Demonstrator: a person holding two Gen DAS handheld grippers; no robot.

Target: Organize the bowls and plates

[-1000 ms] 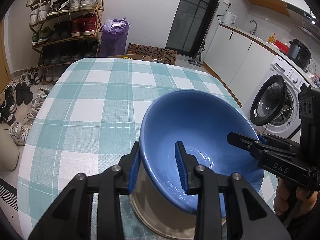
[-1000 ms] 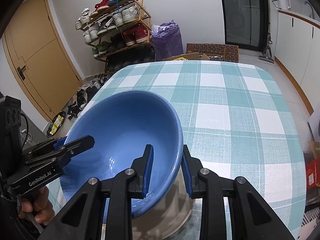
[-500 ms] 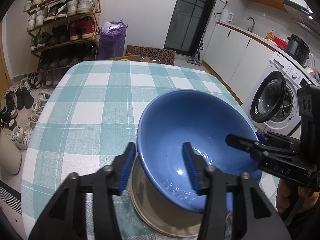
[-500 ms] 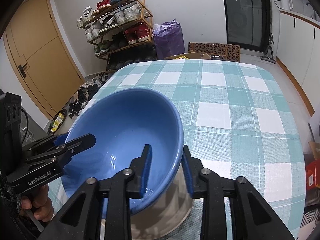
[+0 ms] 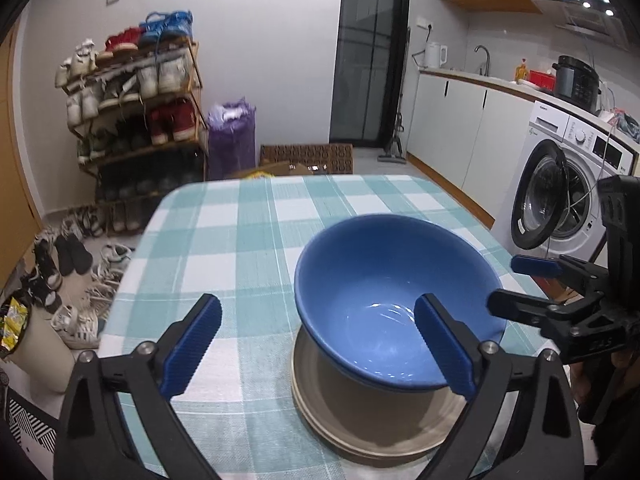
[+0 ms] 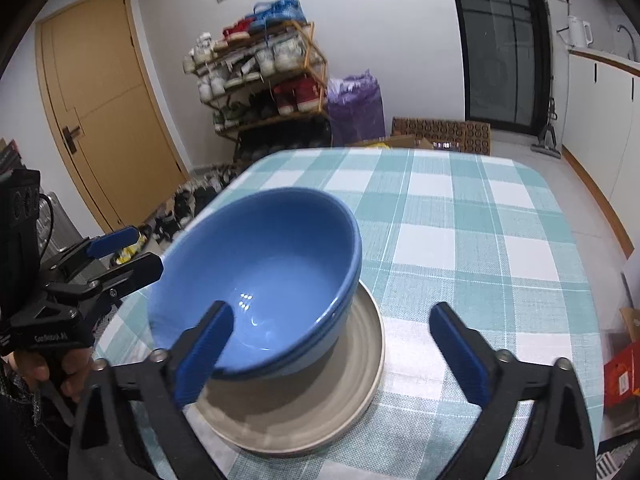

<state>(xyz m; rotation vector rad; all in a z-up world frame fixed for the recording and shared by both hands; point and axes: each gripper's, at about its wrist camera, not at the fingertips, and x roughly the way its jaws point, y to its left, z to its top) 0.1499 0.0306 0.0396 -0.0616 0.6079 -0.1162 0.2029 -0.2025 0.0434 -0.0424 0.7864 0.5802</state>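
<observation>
Blue bowl (image 5: 394, 300) now free of both opening grippers

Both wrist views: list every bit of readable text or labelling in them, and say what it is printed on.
"GenRobot.AI", blurred but just legible, on the black body of the left gripper, seen in the right wrist view.
"DAS", faint, on the black body of the right gripper, seen in the left wrist view.
White washing machine: brand mark and panel labels too small to read.
Red box on the floor: print unreadable.
</observation>
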